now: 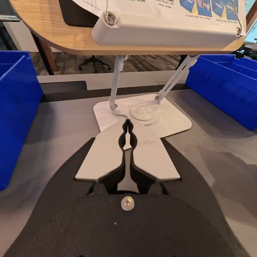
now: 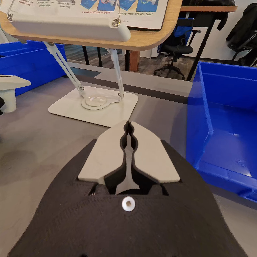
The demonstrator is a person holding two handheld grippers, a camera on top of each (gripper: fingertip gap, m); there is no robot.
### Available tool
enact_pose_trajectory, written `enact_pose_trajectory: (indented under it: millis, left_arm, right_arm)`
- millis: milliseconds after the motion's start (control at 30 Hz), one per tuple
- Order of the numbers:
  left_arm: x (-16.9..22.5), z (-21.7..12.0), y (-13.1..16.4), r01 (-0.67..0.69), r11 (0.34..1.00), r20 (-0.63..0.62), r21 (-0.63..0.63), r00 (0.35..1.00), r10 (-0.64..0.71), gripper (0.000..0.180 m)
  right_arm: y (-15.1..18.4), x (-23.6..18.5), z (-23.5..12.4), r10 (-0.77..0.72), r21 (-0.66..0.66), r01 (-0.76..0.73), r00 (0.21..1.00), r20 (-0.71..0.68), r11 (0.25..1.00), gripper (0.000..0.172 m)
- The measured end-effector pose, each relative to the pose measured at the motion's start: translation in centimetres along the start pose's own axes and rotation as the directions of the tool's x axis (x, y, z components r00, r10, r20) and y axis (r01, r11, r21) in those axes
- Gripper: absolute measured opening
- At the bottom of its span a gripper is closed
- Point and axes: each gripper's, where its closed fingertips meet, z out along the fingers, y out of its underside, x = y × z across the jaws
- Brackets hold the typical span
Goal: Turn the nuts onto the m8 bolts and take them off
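- A grey bench (image 1: 55, 139) fills the foreground of both wrist views; behind it lies an office floor with rolling chairs (image 2: 173, 55) and dark table legs.
- Nearest in the left wrist view, the left tongs (image 1: 128, 122) are clenched, black pads pressed together at the tips with nothing between them.
- Their tips hang over the near edge of a white base plate (image 1: 173, 122) that lies flat on the bench.
- Nearest in the right wrist view, the right tongs (image 2: 129, 123) are likewise clenched on nothing, tips meeting just beside the plate's near right corner.
- The plate carries a round white disc (image 2: 94, 102) and two slanted white struts (image 2: 118, 77) that rise to a tilted wooden board (image 2: 159, 41).
- A white ledge (image 1: 153, 32) runs along the board's lower edge, and a printed instruction sheet (image 2: 97, 8) rests above it, held by wire clips.
- A blue bin (image 2: 222, 125) stands on the bench to the right of the plate, and another blue bin (image 1: 16, 97) to the left, both well apart from the tongs.
- At the left edge of the right wrist view, part of the other tool shows, white and blurred.
- The nuts and bolts do not show in either view, and what the bins hold cannot be told.
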Motion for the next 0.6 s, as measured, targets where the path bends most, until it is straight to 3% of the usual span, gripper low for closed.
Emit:
enact_pose_trajectory:
  millis: [267, 400, 500, 600]
  left_arm:
    - [0.5, -0.3, -0.5, -0.004, 1.000, -0.026, 0.010, 1.000, 0.004, 0.000]
    - [1.1, -2.7, -3.3, -0.053, 0.997, -0.081, 0.060, 0.995, 0.058, 0.000]
    - [-1.7, -5.1, -6.6, -0.171, 0.982, -0.023, 0.076, 0.985, 0.174, 0.012]
    - [-7.3, -6.2, -10.6, -0.302, 0.951, 0.109, 0.057, 0.949, 0.295, 0.027]
  right_arm:
    - [0.1, -0.2, 0.1, -0.005, -0.009, 0.005, 1.000, 0.008, 1.000, 0.004]
    - [0.1, -0.4, 0.1, -0.009, -0.006, 0.009, 1.000, 0.022, 1.000, 0.005]
    - [0.1, -0.8, 0.0, -0.030, -0.002, 0.030, 0.999, 0.035, 1.000, 0.005]
    - [0.3, -1.1, 0.2, -0.051, -0.017, 0.052, 0.998, 0.043, 0.999, 0.005]
